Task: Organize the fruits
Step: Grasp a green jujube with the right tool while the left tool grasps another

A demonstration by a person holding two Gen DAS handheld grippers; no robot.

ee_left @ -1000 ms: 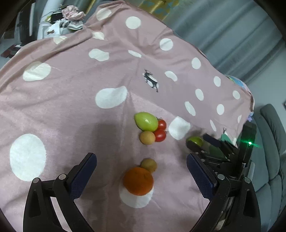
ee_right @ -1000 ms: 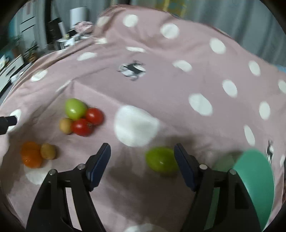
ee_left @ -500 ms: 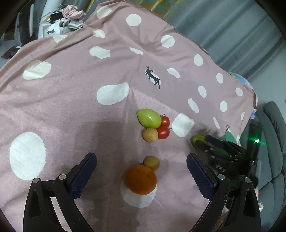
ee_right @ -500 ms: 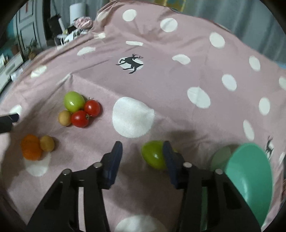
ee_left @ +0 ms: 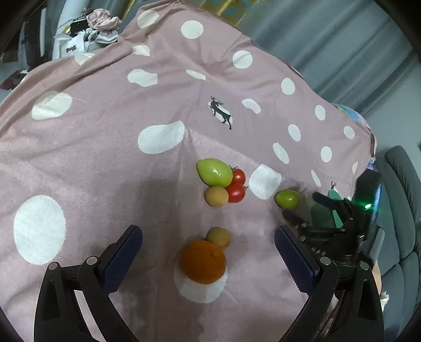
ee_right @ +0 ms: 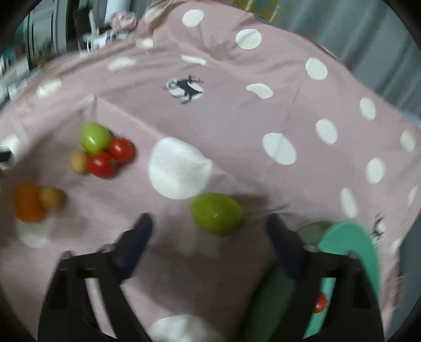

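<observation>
On the pink spotted cloth (ee_left: 105, 147) lie an orange (ee_left: 203, 261) touching a small tan fruit (ee_left: 218, 236), and a cluster of a green mango (ee_left: 214, 171), two red tomatoes (ee_left: 236, 192) and a tan fruit (ee_left: 216, 196). A lone green fruit (ee_left: 287, 199) (ee_right: 216, 213) lies to the right. My left gripper (ee_left: 208, 259) is open, its fingers on either side of the orange. My right gripper (ee_right: 210, 234) is open and empty just behind the green fruit; it also shows in the left wrist view (ee_left: 310, 207). A green bowl (ee_right: 350, 244) holds a red tomato (ee_right: 319, 302).
The cloth drapes over a raised edge at the back. A grey sofa (ee_left: 400, 210) stands to the right. Clutter and pink fabric (ee_left: 101, 21) sit at the far left. Grey curtains (ee_left: 329, 39) hang behind.
My right gripper closed around the green fruit, then opened and drew back, leaving the fruit on the cloth. The left gripper stayed open over the orange.
</observation>
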